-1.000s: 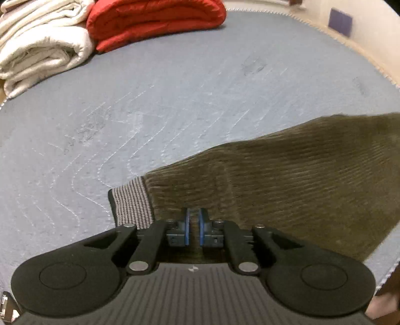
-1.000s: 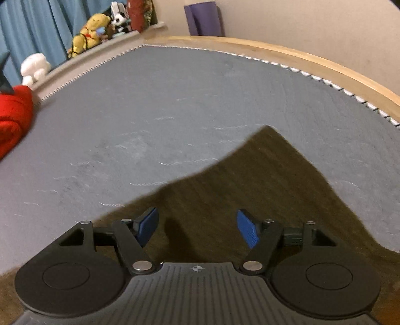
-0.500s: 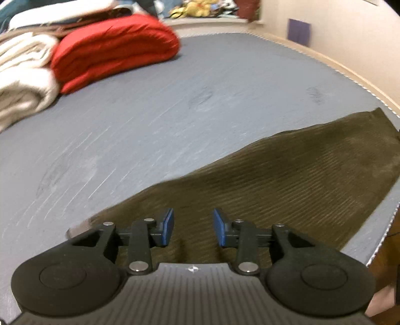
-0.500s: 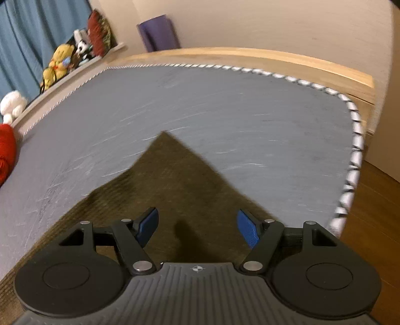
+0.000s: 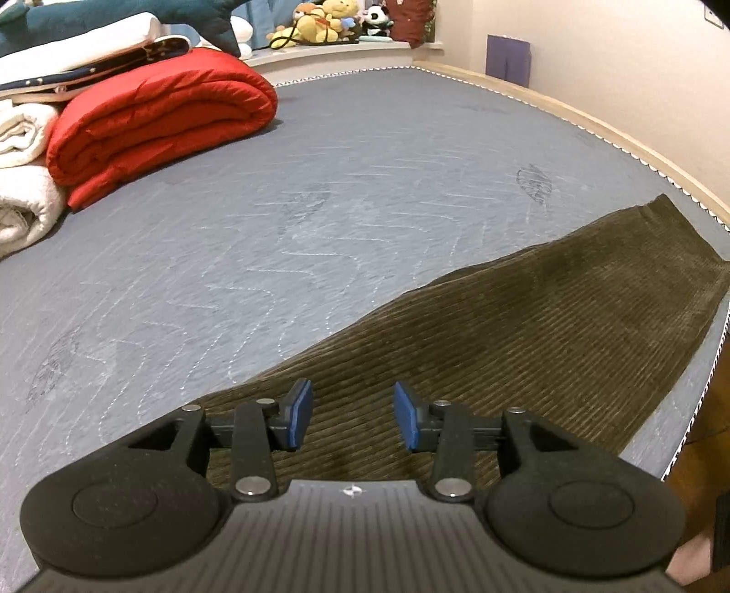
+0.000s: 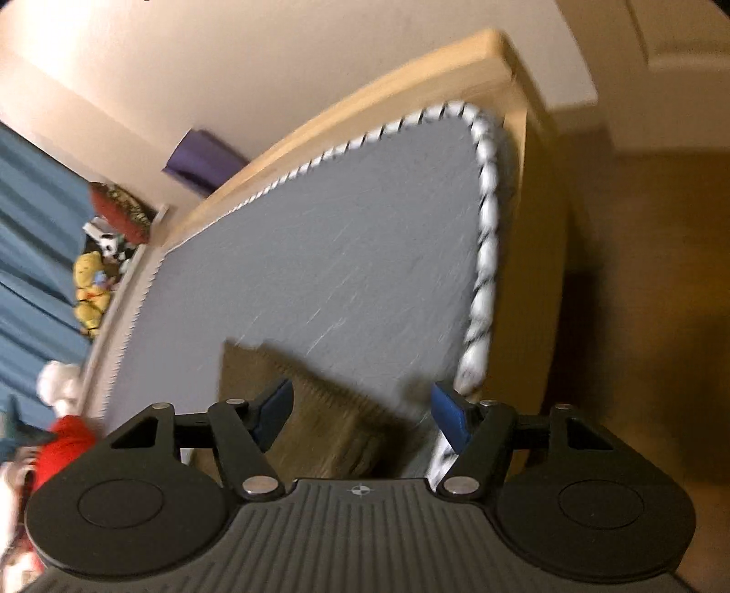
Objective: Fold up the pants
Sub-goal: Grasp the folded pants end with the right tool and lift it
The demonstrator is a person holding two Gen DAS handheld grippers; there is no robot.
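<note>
Olive-brown corduroy pants (image 5: 524, 333) lie flat on the grey mattress (image 5: 319, 191), running from under my left gripper toward the right edge. My left gripper (image 5: 352, 416) is open and empty just above the pants. In the tilted, blurred right wrist view, a corner of the pants (image 6: 292, 392) lies near the mattress corner (image 6: 365, 255). My right gripper (image 6: 362, 413) is open and empty above that corner.
A folded red quilt (image 5: 155, 123) and white blankets (image 5: 23, 182) are stacked at the far left of the bed. Plush toys (image 5: 333, 23) sit on the sill behind. The wooden bed frame (image 5: 593, 123) and roped mattress edge (image 6: 483, 255) border the right side; floor (image 6: 638, 296) lies beyond.
My left gripper let go of the pants cuff, opened and lifted back. My right gripper stayed open and swung right toward the mattress corner, tilting sharply.
</note>
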